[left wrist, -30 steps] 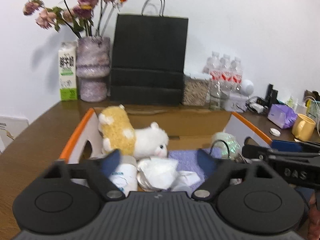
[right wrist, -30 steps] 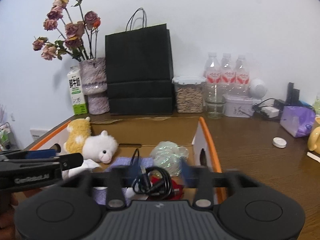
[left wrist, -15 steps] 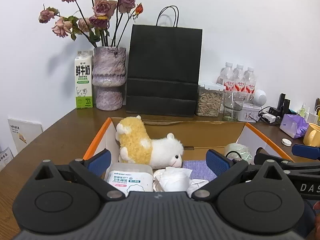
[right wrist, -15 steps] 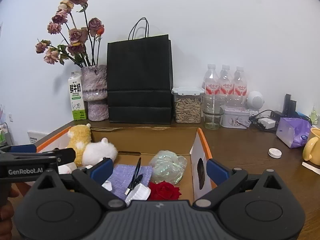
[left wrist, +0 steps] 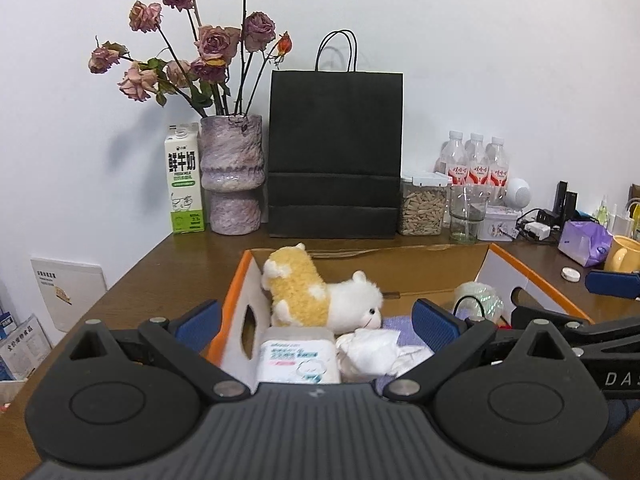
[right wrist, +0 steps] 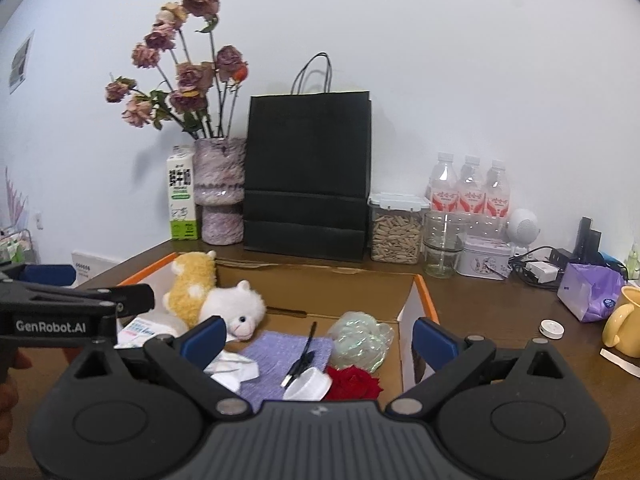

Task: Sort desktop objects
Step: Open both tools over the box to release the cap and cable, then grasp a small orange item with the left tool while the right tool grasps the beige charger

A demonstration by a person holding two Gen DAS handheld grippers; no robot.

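Observation:
An orange-edged cardboard box (left wrist: pixel 236 284) (right wrist: pixel 426 300) stands on the wooden desk. Inside lie a yellow-and-white plush alpaca (left wrist: pixel 320 300) (right wrist: pixel 224 300), a wet-wipes pack (left wrist: pixel 296 356), crumpled white tissue (left wrist: pixel 372 350), a purple cloth (right wrist: pixel 280 352), a black cable (right wrist: pixel 302 360), a red rose (right wrist: pixel 354 384) and an iridescent ball (right wrist: pixel 360 340). My left gripper (left wrist: pixel 318 320) hovers open over the box's near left side and holds nothing. My right gripper (right wrist: pixel 319 334) stands wide open above the cable and rose, also with nothing in it.
Against the back wall are a black paper bag (left wrist: pixel 336 156), a vase of dried roses (left wrist: pixel 232 176), a milk carton (left wrist: pixel 184 180), a grain jar (right wrist: pixel 396 232) and water bottles (right wrist: pixel 468 192). To the right of the box are a purple tissue pack (right wrist: pixel 590 294), a yellow mug (right wrist: pixel 624 324) and a white disc (right wrist: pixel 552 328).
Both grippers opened wider, then drew back and up from the box. The black cable left the right jaws and now lies on the purple cloth.

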